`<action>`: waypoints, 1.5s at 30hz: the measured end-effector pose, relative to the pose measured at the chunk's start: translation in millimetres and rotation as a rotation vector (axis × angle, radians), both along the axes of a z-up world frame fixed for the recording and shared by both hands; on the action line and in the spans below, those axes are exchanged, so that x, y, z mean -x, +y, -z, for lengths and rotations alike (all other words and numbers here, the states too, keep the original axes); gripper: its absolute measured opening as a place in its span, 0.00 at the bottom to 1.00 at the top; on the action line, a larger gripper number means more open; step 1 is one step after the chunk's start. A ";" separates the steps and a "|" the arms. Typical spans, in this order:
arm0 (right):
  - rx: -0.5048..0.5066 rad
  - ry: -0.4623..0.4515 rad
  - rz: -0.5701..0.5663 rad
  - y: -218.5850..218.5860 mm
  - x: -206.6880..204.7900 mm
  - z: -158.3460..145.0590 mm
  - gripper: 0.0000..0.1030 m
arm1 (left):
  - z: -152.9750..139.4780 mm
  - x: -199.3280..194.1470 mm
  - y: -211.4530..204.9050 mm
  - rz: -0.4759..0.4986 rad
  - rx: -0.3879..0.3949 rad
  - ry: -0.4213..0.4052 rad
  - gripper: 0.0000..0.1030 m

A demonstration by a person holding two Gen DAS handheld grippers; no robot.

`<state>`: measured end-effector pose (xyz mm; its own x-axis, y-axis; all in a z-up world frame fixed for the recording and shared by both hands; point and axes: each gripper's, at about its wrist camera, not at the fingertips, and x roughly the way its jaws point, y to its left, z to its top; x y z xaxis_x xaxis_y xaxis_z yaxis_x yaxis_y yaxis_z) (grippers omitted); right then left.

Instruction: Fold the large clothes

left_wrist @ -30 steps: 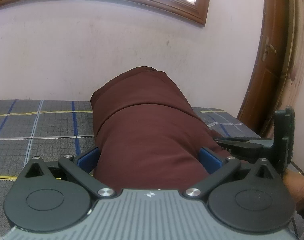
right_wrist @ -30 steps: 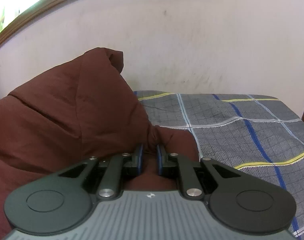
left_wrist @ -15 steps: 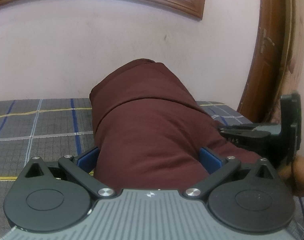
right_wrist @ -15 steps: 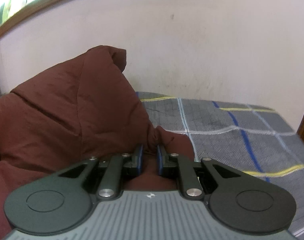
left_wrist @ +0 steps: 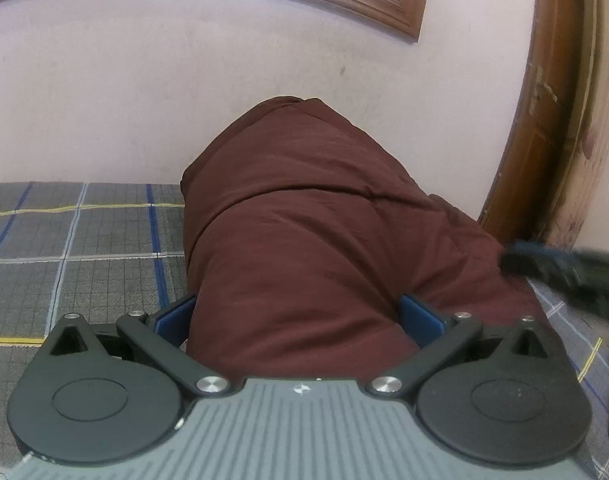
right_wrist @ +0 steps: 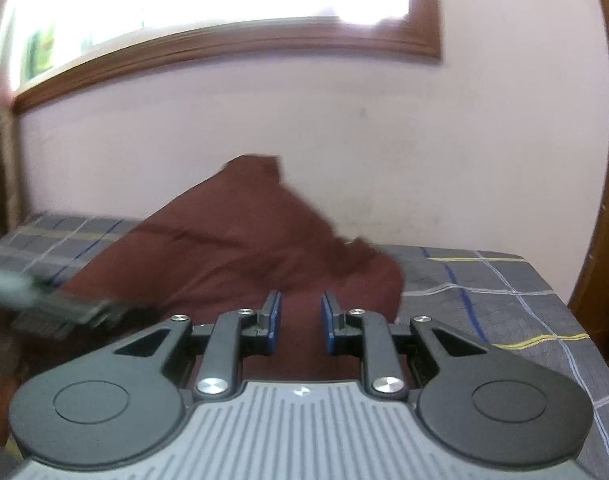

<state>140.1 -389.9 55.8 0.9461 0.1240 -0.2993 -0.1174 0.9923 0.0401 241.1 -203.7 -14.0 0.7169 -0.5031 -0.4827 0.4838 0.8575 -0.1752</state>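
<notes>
The plaid-sheeted bed [left_wrist: 76, 240] carries the maroon garment [left_wrist: 304, 240], heaped and bunched rather than flat, so folding looks barely begun. The left hand-held gripper [left_wrist: 298, 316] gapes wide around cloth; the right hand-held gripper [right_wrist: 300, 318] stands part-open, apparently gripping nothing.

Maroon garment [left_wrist: 304, 248], grey plaid bedsheet [left_wrist: 84, 248]

Bare checked bedsheet [left_wrist: 84, 248] lies open beside the heaped maroon garment [left_wrist: 304, 248]; the wall [left_wrist: 144, 112] closes off the far side.

home bedroom | plaid bedsheet [left_wrist: 84, 240] | wood-framed window [right_wrist: 224, 40] | wooden door [left_wrist: 552, 120]
</notes>
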 end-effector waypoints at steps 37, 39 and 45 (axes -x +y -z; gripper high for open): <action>-0.707 0.144 0.132 -120.3 31.7 84.2 0.80 | -1.0 43.1 -34.8 0.123 -0.085 -0.226 0.99; -0.744 0.189 0.094 -120.5 14.7 89.3 0.80 | -1.4 44.3 -32.2 0.122 -0.076 -0.223 0.99; -0.604 0.208 0.010 -89.0 -51.2 70.2 0.48 | -1.6 39.8 -16.8 0.078 -0.029 -0.195 1.00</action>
<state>191.3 -478.9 -14.4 0.8777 0.3203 -0.3565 -0.0382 0.7883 0.6141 201.3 -220.5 -12.4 0.7576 -0.5484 -0.3538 0.5711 0.8195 -0.0473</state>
